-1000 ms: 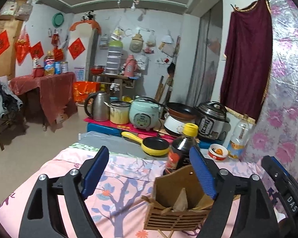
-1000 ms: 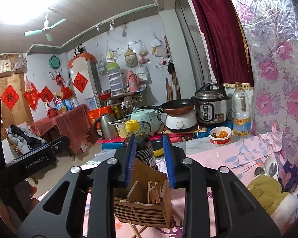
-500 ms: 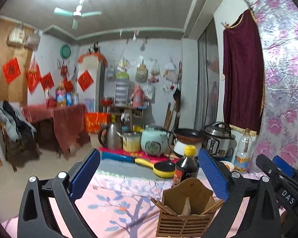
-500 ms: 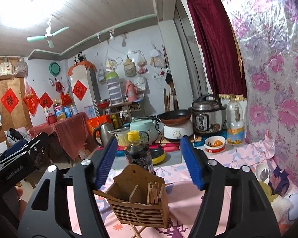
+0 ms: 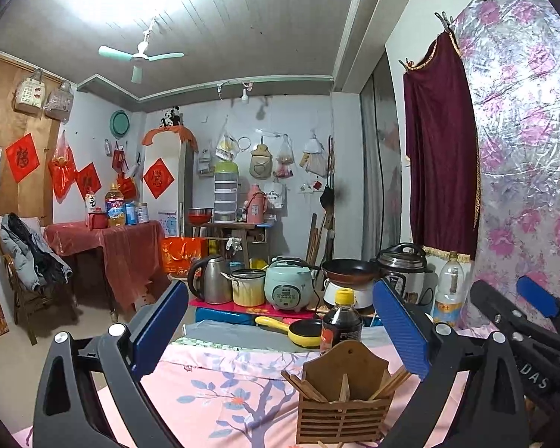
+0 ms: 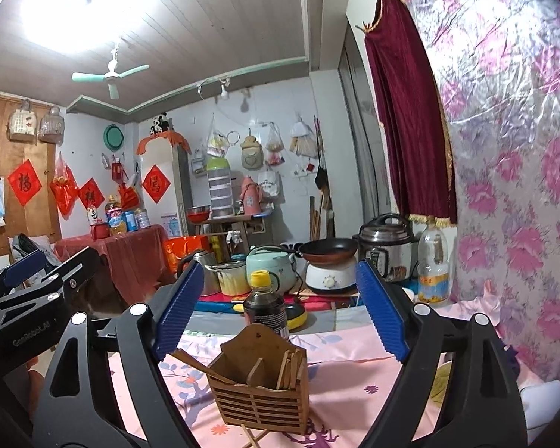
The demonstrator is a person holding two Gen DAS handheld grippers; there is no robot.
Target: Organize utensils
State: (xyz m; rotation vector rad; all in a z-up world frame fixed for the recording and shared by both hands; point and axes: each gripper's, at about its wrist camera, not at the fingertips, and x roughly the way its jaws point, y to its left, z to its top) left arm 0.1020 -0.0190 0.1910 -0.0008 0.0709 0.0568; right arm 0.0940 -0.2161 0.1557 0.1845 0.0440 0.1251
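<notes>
A slatted wooden utensil holder (image 5: 342,407) stands on the pink flowered tablecloth (image 5: 220,399), with several wooden chopsticks (image 5: 305,388) leaning in its compartments. It also shows in the right wrist view (image 6: 259,392), with loose chopsticks (image 6: 255,435) lying on the cloth in front of it. My left gripper (image 5: 280,328) is open and empty, raised above and before the holder. My right gripper (image 6: 280,310) is open and empty, raised above the holder. Each gripper shows at the edge of the other's view.
A dark sauce bottle with a yellow cap (image 5: 341,321) stands just behind the holder. A small yellow pan (image 5: 302,330), a kettle (image 5: 211,280), rice cookers (image 5: 289,283) and a plastic oil bottle (image 5: 448,291) lie beyond the table. A flowered wall (image 6: 511,186) is on the right.
My right gripper has opened wide from nearly shut. Both grippers have lifted and tilted upward, away from the holder, so more ceiling shows.
</notes>
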